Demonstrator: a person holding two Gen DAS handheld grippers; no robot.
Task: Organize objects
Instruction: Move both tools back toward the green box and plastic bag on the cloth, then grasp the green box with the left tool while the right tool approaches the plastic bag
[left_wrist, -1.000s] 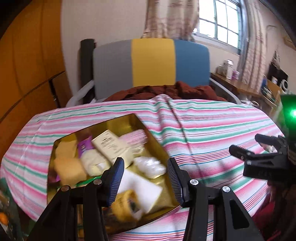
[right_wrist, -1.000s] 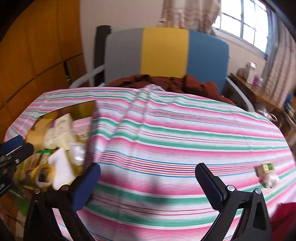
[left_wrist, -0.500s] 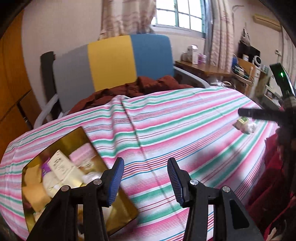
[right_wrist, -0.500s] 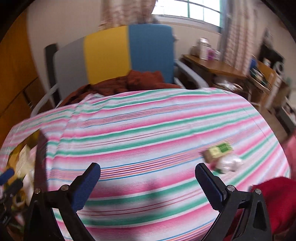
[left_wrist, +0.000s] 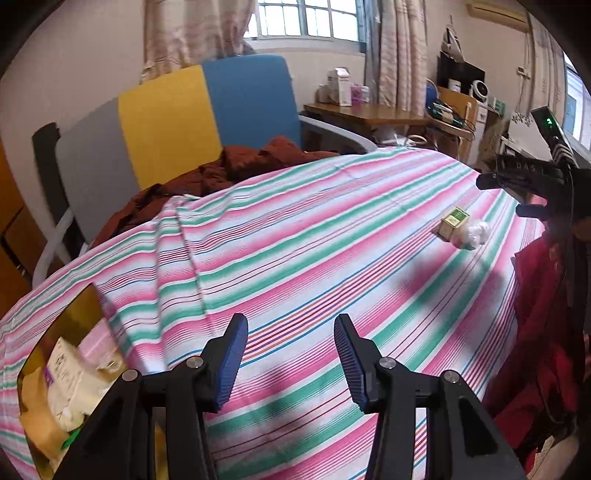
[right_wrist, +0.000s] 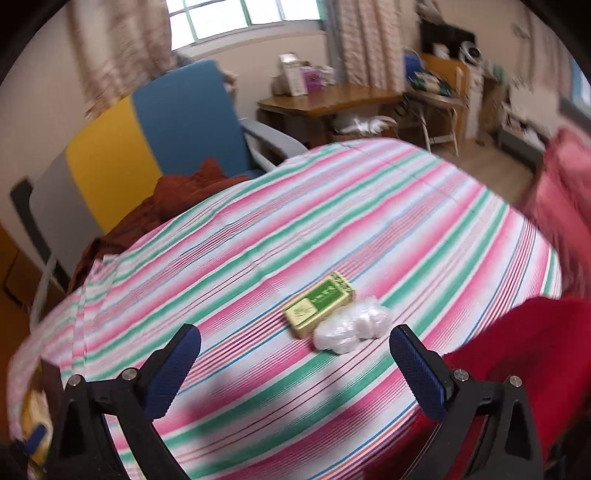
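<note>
Lower centre of the right wrist view, the green box (right_wrist: 319, 304) and white bundle (right_wrist: 352, 328) now lie between the empty, wide-open right claw (right_wrist: 295, 363), having come in from the right edge; the left claw (left_wrist: 290, 356) stays partly open and empty, the gold tray (left_wrist: 79, 314) slid to lower left.

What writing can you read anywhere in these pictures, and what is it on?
None can be read.
Green box: print on its top, too blurred.
Cream packet in the gold tray: dark print, too small.
White carton on the far desk: markings, too small.
</note>
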